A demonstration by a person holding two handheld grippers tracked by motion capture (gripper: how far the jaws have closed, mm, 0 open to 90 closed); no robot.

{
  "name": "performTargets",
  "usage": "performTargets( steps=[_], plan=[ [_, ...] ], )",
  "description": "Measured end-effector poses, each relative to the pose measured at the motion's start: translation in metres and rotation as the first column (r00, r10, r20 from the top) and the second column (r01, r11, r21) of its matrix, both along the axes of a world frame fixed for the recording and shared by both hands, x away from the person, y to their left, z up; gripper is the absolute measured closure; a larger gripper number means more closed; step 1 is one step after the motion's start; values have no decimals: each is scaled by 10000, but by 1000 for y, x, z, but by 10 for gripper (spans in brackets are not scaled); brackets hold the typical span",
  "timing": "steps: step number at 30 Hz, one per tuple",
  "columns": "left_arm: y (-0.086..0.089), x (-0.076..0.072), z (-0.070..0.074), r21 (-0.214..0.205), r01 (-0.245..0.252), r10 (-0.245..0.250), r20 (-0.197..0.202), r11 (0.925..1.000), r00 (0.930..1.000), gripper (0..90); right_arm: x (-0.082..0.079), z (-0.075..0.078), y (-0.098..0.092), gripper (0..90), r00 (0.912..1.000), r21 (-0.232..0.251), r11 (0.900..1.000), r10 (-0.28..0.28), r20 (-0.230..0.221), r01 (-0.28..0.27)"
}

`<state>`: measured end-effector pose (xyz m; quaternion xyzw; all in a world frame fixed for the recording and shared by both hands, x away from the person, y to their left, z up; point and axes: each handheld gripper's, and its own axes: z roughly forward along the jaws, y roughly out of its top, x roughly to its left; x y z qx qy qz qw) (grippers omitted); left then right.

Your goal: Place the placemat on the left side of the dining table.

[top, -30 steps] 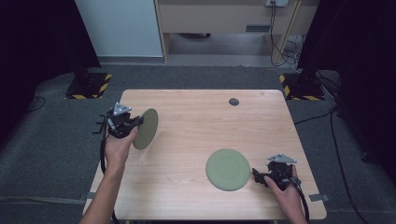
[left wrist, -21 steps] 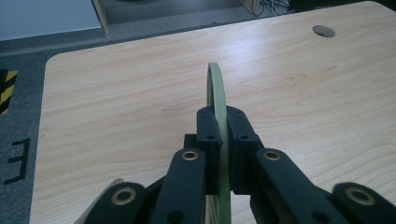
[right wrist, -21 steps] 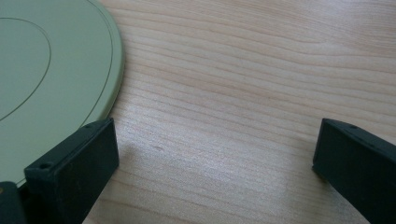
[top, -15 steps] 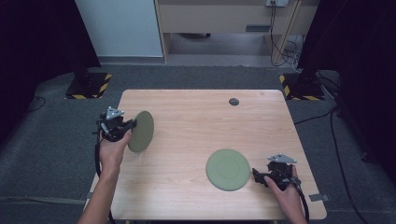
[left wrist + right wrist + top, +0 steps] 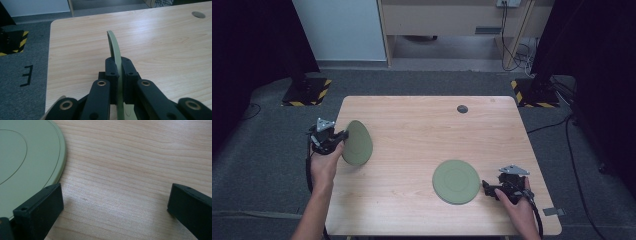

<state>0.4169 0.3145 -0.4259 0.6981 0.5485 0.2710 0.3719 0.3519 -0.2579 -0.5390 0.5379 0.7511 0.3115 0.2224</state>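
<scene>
Two green plates are in view. My left gripper [image 5: 341,136] is shut on the rim of one green plate [image 5: 357,143] and holds it tilted on edge above the table's left side. In the left gripper view this plate [image 5: 115,47] stands edge-on between the two closed jaws [image 5: 120,75]. The second green plate [image 5: 456,181] lies flat on the table at the front right. My right gripper [image 5: 490,187] rests open just right of that flat plate. In the right gripper view, the plate's rim [image 5: 30,157] lies beside the left jaw, with bare wood between the jaws [image 5: 115,202].
The wooden table [image 5: 427,130] has a small dark round disc [image 5: 462,109] near its far edge. Grey carpet surrounds the table. Black stands with yellow-black striped bases [image 5: 307,92] sit on the floor at the far left and far right.
My left gripper has carried its plate a little leftward and toward the table's left edge. The right gripper and the flat plate have stayed put.
</scene>
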Motion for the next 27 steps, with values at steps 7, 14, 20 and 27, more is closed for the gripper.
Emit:
performTargets(
  steps=[7,14,20,27],
  plan=[
    [14,-2,-10,7,-336,336,-165,9994,9993,854,0,0,0,6,10000,-2,10000,0,-3,0],
    [24,-4,-20,-30,-512,511,-318,9987,9982,853,0,0,0,6,10000,-7,10000,7,-19,-7],
    [29,-5,-27,-8,-585,584,-430,9983,9974,853,0,0,0,6,10000,-6,10000,5,-16,-5],
    [36,-7,-35,-57,-699,695,-563,9975,9960,851,0,0,0,6,10000,-5,10000,6,-14,-6]
  ],
)
